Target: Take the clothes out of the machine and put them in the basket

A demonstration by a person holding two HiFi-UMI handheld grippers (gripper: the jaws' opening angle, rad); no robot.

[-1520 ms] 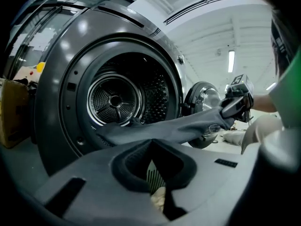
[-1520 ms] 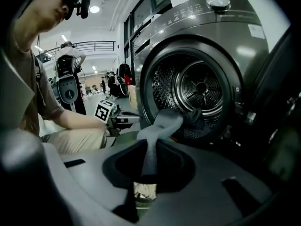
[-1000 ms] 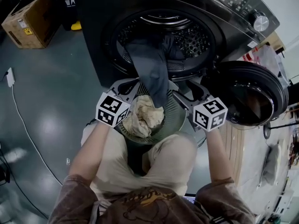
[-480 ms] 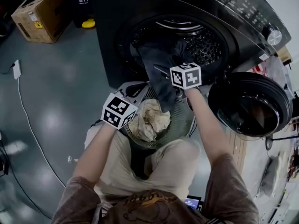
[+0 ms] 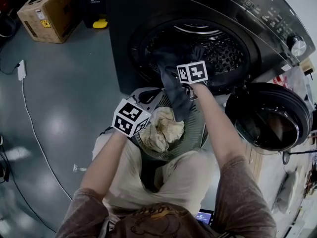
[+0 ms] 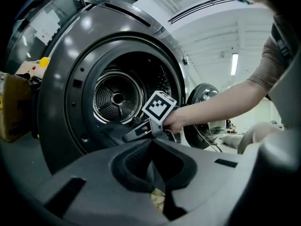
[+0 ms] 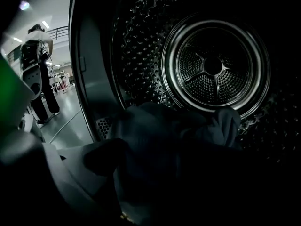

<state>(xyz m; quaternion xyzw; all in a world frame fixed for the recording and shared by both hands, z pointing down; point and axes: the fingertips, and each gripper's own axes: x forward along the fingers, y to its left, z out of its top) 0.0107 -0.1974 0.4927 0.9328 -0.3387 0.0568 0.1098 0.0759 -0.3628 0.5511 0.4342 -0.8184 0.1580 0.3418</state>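
A dark garment (image 5: pixel 174 90) hangs from the machine's drum (image 5: pixel 218 48) over the door rim into the grey basket (image 5: pixel 196 128). A beige cloth (image 5: pixel 163 128) lies in the basket. My right gripper (image 5: pixel 171 76) reaches into the drum mouth just above the garment. In the right gripper view the garment (image 7: pixel 174 140) fills the dark space between its jaws; they have just been closing a little, and I see no pad pressing. My left gripper (image 5: pixel 150 100) is shut on the basket's left rim (image 6: pixel 155 178). The left gripper view shows the right gripper (image 6: pixel 134 134) at the drum opening.
The machine's round door (image 5: pixel 270 118) stands open to the right of the basket. A cardboard box (image 5: pixel 47 14) and a yellow object (image 5: pixel 100 23) sit on the floor at the far left, and a white cable (image 5: pixel 29 128) runs along it. The basket rests against the person's knees.
My right gripper has left the basket's right rim and moved up and left to the drum mouth, over the dark garment. The left gripper has stayed on the basket.
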